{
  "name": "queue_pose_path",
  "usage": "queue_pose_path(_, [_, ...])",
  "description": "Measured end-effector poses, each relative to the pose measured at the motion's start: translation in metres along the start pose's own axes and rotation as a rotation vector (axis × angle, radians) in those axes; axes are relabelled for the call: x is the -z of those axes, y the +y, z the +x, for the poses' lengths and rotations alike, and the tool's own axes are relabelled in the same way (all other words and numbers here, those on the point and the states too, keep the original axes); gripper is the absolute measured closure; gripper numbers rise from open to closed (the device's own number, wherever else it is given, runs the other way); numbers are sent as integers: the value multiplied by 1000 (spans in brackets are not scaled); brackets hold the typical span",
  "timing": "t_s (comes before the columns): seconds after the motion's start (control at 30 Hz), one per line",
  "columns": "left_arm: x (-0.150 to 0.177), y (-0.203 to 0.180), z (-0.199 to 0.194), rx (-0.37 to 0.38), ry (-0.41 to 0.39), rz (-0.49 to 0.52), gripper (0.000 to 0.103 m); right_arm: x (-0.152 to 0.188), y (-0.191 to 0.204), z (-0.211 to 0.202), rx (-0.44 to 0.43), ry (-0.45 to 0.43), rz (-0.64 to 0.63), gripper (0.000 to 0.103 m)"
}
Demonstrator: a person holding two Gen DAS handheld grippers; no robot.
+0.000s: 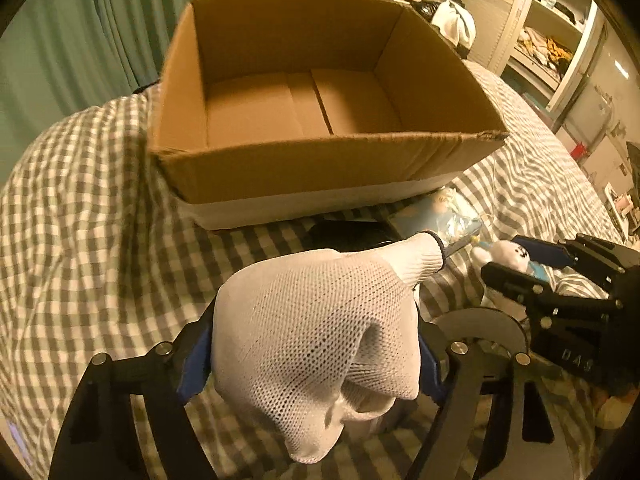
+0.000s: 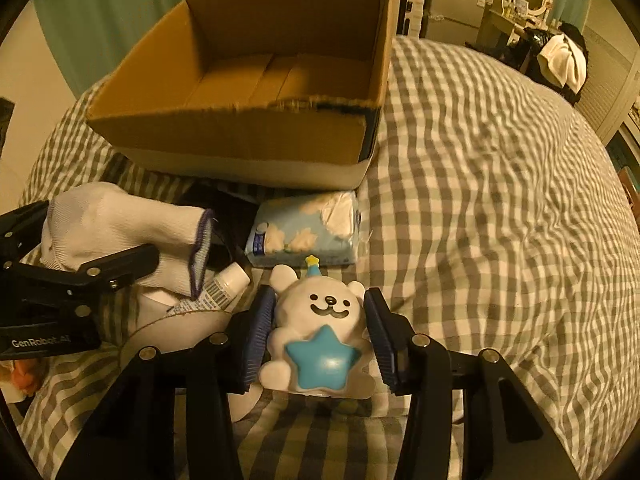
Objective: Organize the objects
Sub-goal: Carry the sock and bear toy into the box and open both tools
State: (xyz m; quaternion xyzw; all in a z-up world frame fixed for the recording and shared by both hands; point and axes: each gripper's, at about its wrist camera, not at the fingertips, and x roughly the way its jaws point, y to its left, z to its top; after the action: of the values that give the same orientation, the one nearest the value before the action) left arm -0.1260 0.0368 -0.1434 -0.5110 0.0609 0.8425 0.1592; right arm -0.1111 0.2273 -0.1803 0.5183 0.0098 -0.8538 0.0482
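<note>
An open, empty cardboard box (image 1: 320, 168) stands on the checked bedspread (image 1: 80, 208); it also shows in the right wrist view (image 2: 224, 136). My left gripper (image 1: 314, 356) is shut on a white knit glove (image 1: 320, 328) and holds it just in front of the box; the glove shows in the right wrist view (image 2: 120, 220) too. My right gripper (image 2: 320, 336) is shut on a white bear toy (image 2: 320, 320) with a blue star and party hat, low over the bed; the toy shows in the left wrist view (image 1: 508, 254).
A light-blue tissue pack (image 2: 308, 232) lies before the box's near right corner. A small white tube (image 2: 224, 284) and a round white object (image 2: 188, 328) lie below the glove, with a dark item (image 2: 228, 212) behind. Shelves (image 1: 552, 40) stand beyond the bed.
</note>
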Motion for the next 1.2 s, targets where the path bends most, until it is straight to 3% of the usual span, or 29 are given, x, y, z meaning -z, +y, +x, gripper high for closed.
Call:
queue_pose_path(0.2, [-2, 8, -28, 9, -45, -34, 25, -8, -6, -26, 5, -62, 3, 57])
queue_pose_path(0.5, [3, 0, -95, -101, -165, -4, 26, -22, 9, -76, 8, -162, -13, 57])
queue_pose_path(0.8, [3, -4, -154, -133, -267, 5, 26, -27, 28, -134, -3, -279, -38, 57])
queue_pose_path(1.2, [-50, 2, -175, -155, -344, 29, 26, -72, 55, -191, -14, -407, -102, 57])
